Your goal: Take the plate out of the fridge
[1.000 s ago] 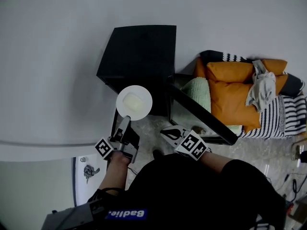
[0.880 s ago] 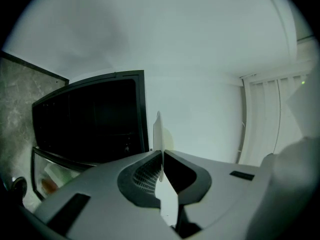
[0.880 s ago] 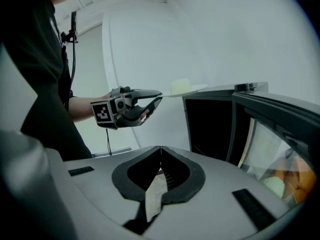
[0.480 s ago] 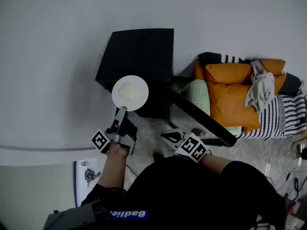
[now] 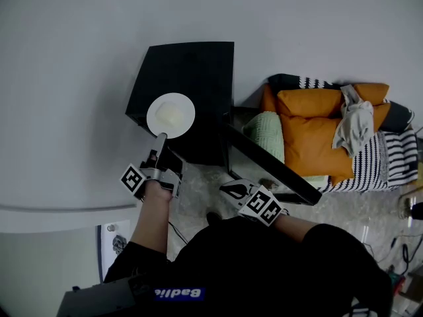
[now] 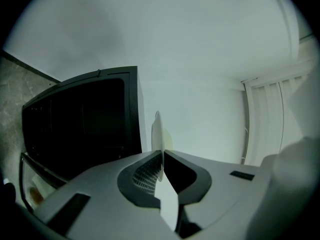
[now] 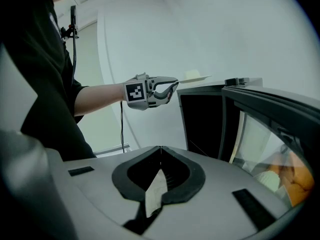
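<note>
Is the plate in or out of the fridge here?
Out: the left hand-held gripper holds the plate by its rim over the fridge top.

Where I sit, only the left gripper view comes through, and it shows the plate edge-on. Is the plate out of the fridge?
Observer: Yes. In the head view the white plate overlaps the front left corner of the black fridge's top, with the left gripper shut on its near rim.
Operator: Is there anything on it?
Observer: A pale yellowish lump sits at its centre. I can't tell what it is.
Operator: And the other gripper?
Observer: The right gripper is low, beside the open fridge door. Its jaws are together with nothing between them.
</note>
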`<state>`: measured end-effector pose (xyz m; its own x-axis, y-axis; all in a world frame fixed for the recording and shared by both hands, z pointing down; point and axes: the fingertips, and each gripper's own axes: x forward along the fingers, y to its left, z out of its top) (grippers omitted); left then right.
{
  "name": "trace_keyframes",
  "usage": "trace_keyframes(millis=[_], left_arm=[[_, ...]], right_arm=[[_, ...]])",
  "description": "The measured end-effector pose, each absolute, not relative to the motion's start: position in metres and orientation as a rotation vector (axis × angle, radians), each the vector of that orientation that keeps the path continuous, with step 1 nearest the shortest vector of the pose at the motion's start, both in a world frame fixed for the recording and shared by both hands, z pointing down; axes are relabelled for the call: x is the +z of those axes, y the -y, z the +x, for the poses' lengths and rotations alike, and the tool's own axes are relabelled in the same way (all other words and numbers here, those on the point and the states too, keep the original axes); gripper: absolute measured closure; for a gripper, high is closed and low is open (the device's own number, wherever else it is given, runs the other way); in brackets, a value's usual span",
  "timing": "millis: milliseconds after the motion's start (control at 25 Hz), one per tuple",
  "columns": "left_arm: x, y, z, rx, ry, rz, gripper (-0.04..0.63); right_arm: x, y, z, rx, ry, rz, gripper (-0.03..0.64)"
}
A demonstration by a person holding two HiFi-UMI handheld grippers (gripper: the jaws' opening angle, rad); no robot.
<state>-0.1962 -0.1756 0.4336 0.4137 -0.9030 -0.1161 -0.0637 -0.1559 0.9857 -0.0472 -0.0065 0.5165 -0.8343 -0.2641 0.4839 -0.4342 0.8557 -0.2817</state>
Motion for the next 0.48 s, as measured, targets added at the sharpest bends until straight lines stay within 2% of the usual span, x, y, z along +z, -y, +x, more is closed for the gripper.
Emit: trace_keyframes(millis=[480], left_arm=[[0.443, 0.210, -0.190, -0.958, 0.906, 1.508, 0.577]], right_arm=[[0.524, 0.013, -0.040, 0.558, 2.570, 0.536, 0.606]])
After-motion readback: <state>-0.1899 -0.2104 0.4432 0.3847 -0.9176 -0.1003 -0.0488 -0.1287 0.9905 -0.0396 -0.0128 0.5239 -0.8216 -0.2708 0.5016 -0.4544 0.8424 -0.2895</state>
